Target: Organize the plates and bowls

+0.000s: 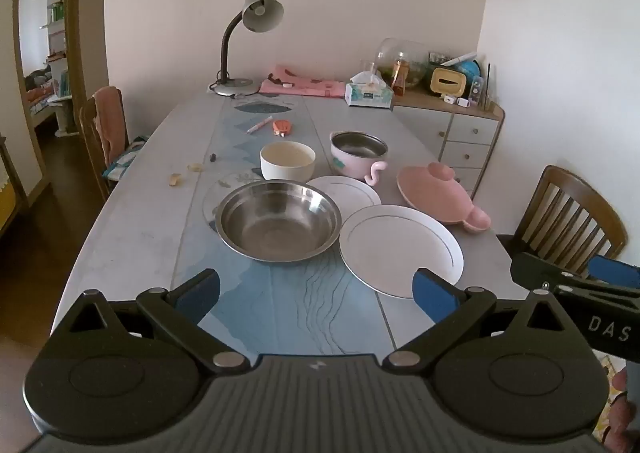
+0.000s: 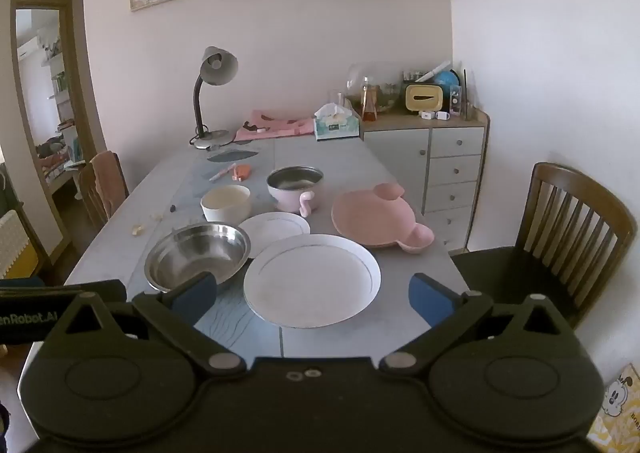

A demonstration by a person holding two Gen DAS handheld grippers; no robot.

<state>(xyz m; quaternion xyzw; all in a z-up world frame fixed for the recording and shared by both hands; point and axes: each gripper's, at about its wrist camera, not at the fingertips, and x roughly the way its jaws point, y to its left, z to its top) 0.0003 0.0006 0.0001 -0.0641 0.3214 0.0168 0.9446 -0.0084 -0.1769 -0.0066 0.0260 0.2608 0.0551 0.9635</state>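
We are holding both tools above the near edge of the table (image 2: 360, 157), with nothing yet gripped. The left gripper (image 1: 316, 289) is standing fully spread and empty, facing the steel bowl (image 1: 278, 219). The right gripper (image 2: 312, 295) is equally spread and empty, facing the large white plate (image 2: 312, 279). The small white plate (image 2: 276, 227) is lying just behind, partly tucked under the steel bowl's rim; the cream bowl (image 2: 226, 203), pink handled bowl (image 2: 294, 187) and pink mouse-shaped plate (image 2: 378, 219) are sitting farther back.

We are judging the step as the first approach. For a clean pick, we are advising 1 finger under the plate rim and 1 above.

Legible writing: "DAS" on the neighbouring tool in the left view; "nRobot.AI" in the right view.
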